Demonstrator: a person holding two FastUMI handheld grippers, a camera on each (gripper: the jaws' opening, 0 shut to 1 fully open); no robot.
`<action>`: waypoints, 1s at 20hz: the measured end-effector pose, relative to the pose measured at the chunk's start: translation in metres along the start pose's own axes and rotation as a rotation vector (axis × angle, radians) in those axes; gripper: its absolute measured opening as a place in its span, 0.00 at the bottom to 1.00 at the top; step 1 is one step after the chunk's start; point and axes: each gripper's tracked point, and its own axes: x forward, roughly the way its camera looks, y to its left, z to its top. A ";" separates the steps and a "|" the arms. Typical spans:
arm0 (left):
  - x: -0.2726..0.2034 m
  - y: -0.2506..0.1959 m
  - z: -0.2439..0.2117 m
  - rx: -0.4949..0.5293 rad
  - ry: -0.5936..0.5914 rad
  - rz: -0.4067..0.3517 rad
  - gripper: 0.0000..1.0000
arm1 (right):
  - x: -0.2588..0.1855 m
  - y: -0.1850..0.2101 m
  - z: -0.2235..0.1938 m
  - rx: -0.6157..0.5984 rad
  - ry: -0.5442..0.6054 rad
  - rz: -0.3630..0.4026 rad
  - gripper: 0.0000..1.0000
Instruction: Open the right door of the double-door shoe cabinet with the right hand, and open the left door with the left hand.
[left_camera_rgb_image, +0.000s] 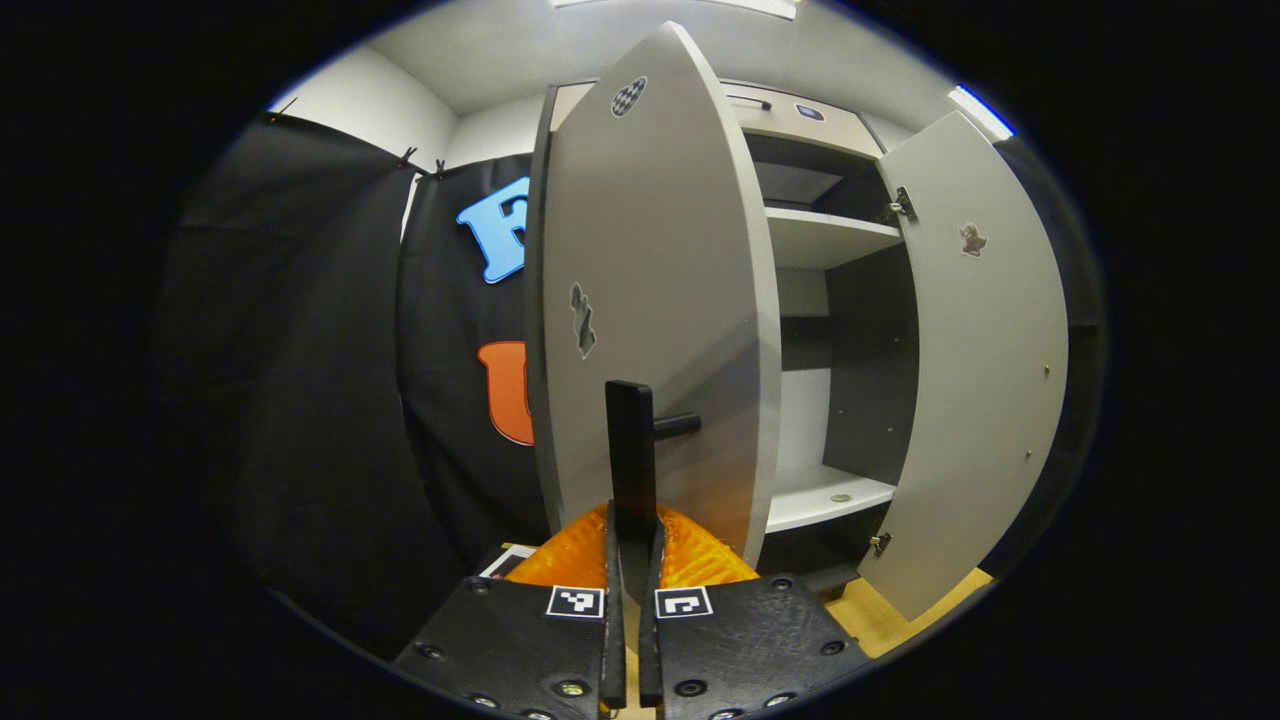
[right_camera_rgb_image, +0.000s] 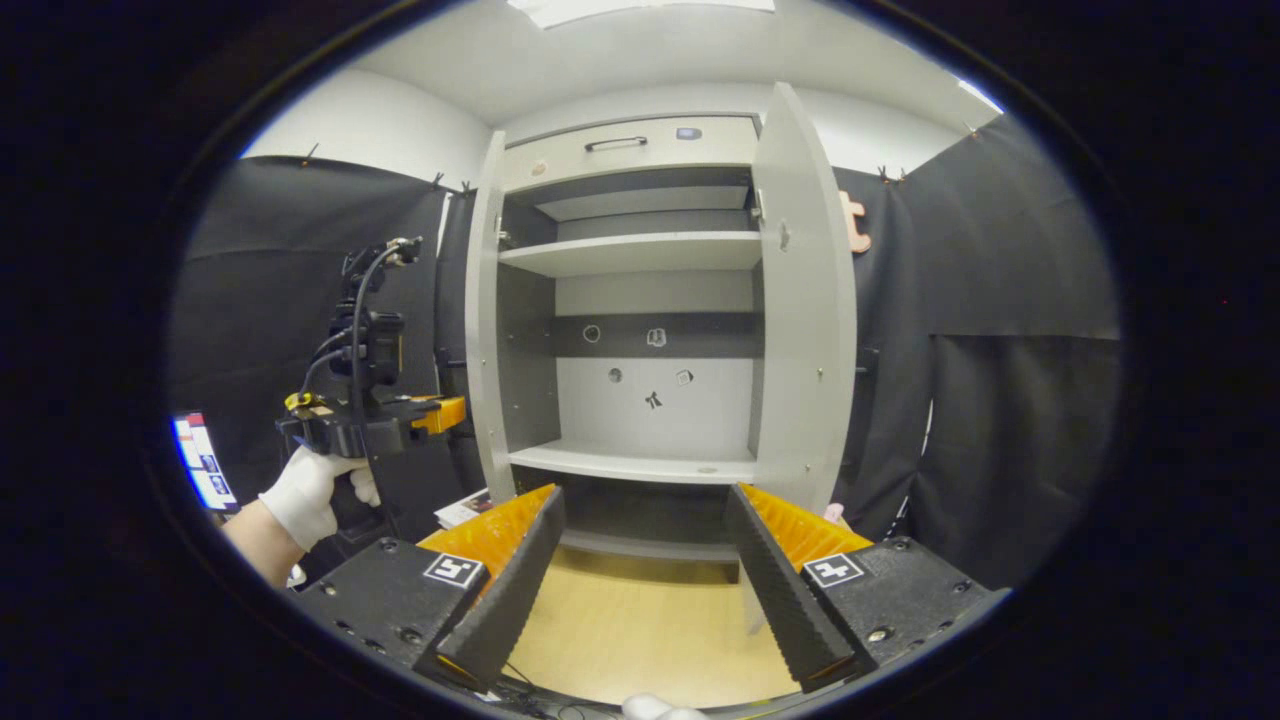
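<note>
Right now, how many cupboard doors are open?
2. The left door is swung out on the left, with the left tongs shut on its handle. The right door stands open on the right, nothing touching it.
</note>
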 end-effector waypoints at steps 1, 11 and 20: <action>0.001 0.001 0.000 0.004 0.003 -0.008 0.05 | 0.000 0.004 -0.001 -0.005 0.001 0.008 1.00; -0.012 0.036 -0.004 0.003 -0.008 0.044 0.04 | 0.002 0.014 0.001 -0.007 -0.007 0.022 1.00; -0.018 0.086 -0.005 -0.048 -0.037 0.048 0.00 | 0.003 0.022 -0.001 -0.028 0.008 0.077 0.99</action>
